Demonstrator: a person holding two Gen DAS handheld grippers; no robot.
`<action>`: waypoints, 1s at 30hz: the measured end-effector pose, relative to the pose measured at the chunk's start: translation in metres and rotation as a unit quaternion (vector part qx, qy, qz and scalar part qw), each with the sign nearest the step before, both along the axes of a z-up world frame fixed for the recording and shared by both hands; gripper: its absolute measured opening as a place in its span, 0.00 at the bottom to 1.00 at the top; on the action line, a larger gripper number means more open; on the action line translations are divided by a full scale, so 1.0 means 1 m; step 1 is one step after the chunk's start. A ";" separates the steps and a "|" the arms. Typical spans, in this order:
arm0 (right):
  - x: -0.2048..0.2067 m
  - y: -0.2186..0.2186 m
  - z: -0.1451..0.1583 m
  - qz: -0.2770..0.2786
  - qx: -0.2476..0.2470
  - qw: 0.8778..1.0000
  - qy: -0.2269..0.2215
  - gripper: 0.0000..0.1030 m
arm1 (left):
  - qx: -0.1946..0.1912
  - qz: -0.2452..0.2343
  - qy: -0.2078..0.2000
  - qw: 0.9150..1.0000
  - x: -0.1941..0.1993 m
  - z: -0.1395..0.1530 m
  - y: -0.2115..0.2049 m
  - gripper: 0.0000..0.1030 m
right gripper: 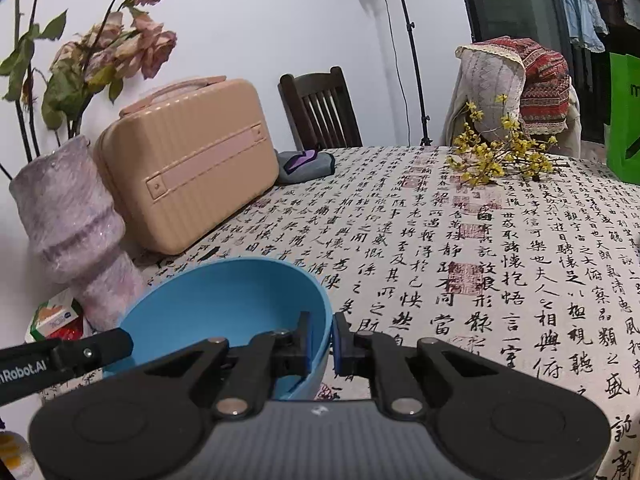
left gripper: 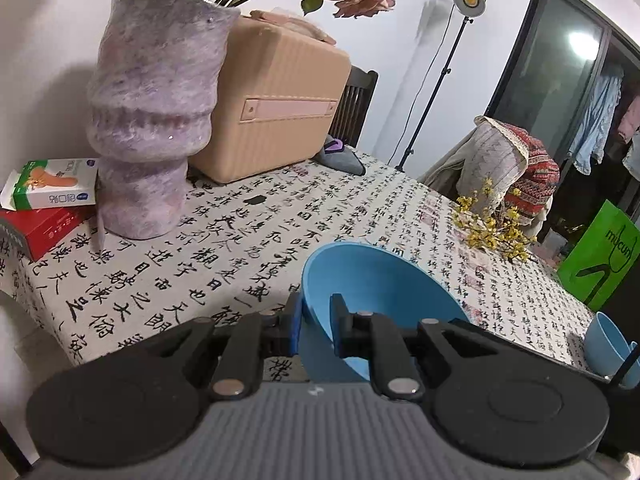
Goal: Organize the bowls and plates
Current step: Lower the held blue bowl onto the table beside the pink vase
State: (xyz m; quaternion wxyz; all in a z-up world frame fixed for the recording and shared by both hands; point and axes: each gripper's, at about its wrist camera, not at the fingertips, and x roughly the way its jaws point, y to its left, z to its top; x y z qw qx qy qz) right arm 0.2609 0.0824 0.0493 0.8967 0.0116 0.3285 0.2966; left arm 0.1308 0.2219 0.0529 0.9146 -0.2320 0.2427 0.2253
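Bowl: a blue bowl (left gripper: 380, 280) is hanging tilted over the near edge of the table, gripped by its rim.
Left gripper (left gripper: 318, 320): nearly closed, its pads are pinching that rim, one inside and one outside.
Second bowl (left gripper: 606, 340): another blue one is showing at the right edge of the left view.
Right gripper (right gripper: 322, 340): closed tight, it is clamping a blue rim, seemingly the second bowl's.
Progress: both bowls are being carried, so it looks early; nothing is stacked or set down yet, and no plates are showing.
Left to do: judging by this, placing or nesting the bowls.
Surface: a calligraphy-print cloth (left gripper: 240, 248) is covering the table.
Room: a vase (left gripper: 152, 120), a tan case (left gripper: 276, 112) and yellow sprigs (right gripper: 500, 160) are sharing the table; a chair (right gripper: 320, 108) is standing behind.
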 end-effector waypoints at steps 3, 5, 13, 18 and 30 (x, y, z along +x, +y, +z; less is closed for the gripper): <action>0.000 0.003 -0.003 0.002 -0.002 1.000 0.002 0.10 | 0.000 0.000 0.003 1.000 -0.001 -0.003 0.001 0.14; 0.000 0.004 -0.005 0.003 -0.002 1.000 0.002 0.10 | 0.000 0.001 0.005 1.000 -0.001 -0.004 0.002 0.14; -0.002 0.010 -0.011 0.008 -0.006 1.000 -0.002 0.10 | 0.000 0.006 0.013 1.000 -0.001 -0.012 0.005 0.14; -0.004 0.012 -0.015 0.010 -0.009 1.000 -0.009 0.10 | 0.001 0.008 0.015 1.000 0.000 -0.015 0.006 0.14; -0.010 0.011 -0.018 0.017 -0.007 1.000 -0.022 0.12 | 0.004 0.010 0.012 1.000 -0.004 -0.020 0.003 0.19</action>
